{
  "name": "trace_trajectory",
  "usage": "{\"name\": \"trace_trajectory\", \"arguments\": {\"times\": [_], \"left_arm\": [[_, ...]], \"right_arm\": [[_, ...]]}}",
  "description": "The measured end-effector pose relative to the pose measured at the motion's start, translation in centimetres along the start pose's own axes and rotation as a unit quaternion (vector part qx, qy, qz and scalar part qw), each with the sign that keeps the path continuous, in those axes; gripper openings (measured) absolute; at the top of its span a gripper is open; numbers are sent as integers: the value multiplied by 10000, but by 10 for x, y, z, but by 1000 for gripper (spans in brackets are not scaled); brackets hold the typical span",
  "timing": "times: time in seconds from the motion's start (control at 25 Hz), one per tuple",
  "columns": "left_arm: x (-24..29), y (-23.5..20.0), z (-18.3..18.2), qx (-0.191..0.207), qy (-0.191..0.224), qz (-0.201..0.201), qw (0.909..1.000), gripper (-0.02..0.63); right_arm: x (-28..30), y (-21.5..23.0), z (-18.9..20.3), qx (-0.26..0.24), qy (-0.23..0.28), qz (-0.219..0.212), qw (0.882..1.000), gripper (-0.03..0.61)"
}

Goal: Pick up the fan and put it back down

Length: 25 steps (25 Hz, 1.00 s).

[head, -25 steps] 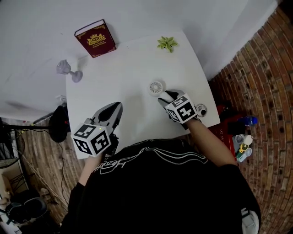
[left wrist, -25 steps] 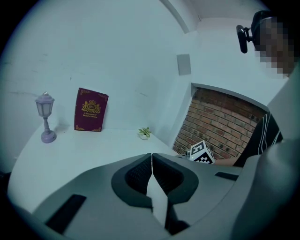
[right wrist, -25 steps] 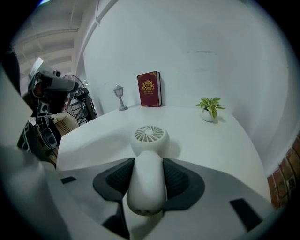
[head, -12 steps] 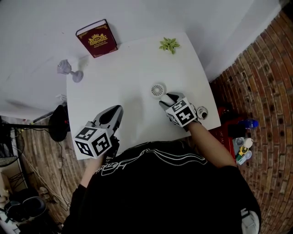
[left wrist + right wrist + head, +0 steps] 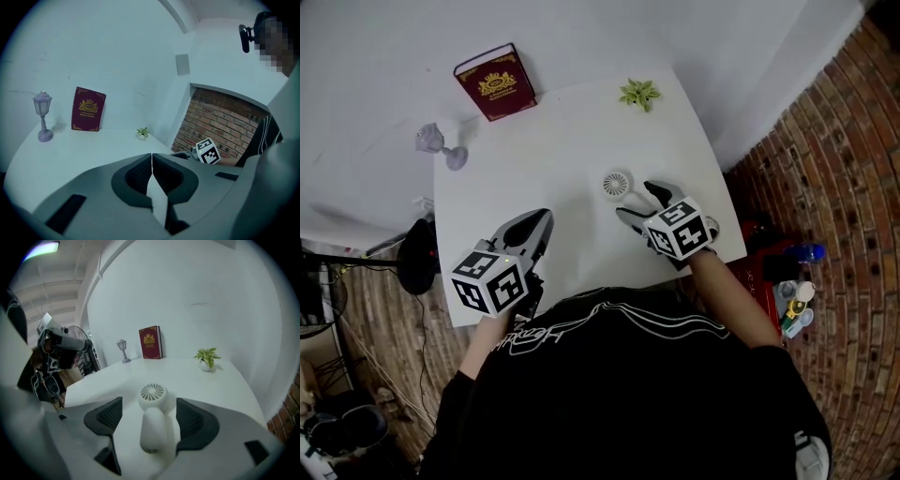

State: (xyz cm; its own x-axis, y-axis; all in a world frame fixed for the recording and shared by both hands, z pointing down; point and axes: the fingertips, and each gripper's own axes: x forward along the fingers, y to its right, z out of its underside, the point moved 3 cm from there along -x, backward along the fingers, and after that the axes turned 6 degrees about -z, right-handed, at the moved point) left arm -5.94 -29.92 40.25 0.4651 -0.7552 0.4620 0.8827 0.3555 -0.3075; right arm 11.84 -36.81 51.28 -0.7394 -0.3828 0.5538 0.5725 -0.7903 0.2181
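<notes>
Fan (image 5: 618, 182) is down on the white surface (image 5: 553, 141), just right of centre in the head view, lying flat with its round grille up. Right tool (image 5: 639, 202) stands wide open around it: the handle lies between the two pads with neither touching, and the grille head sits just past the tips. Those jaws have just been opening; a second ago they sat much closer together at the handle. Left tool (image 5: 536, 223), lower left, has its jaws pressed together, nothing in them. Near the surface's top right edge, a little pot (image 5: 205, 364) holds a green plant (image 5: 639, 93).
</notes>
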Motion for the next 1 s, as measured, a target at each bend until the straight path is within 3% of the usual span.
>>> {"name": "trace_trajectory", "arguments": {"times": [0.08, 0.2, 0.32, 0.4, 0.44, 0.72, 0.88, 1.0], "left_arm": [[-1, 5, -2, -95, 46, 116, 9999, 34], [-5, 12, -3, -246, 84, 288, 9992, 34], [-11, 17, -8, -195, 124, 340, 9992, 34], [-14, 18, -15, -167, 191, 369, 9990, 32], [-16, 19, -19, -169, 231, 392, 9988, 34], [-28, 30, -38, -154, 468, 679, 9965, 34], [-31, 27, -39, 222, 517, 652, 9963, 34], [-29, 23, -38, 250, 545, 676, 9959, 34]], "right_arm": [[-15, -8, -16, 19, 342, -124, 9993, 352], [-41, -23, -41, -113, 900, -169, 9957, 272], [-67, -40, -65, -33, 1468, -370, 9885, 145], [-83, -51, -81, 136, 1878, -583, 9804, 20], [-90, -54, -87, 180, 2014, -656, 9772, 3], [-108, -70, -105, 492, 2270, -1184, 9654, 3], [-106, -72, -101, 513, 2328, -1176, 9640, 2], [-104, -72, -101, 502, 2285, -1151, 9654, 2]]}}
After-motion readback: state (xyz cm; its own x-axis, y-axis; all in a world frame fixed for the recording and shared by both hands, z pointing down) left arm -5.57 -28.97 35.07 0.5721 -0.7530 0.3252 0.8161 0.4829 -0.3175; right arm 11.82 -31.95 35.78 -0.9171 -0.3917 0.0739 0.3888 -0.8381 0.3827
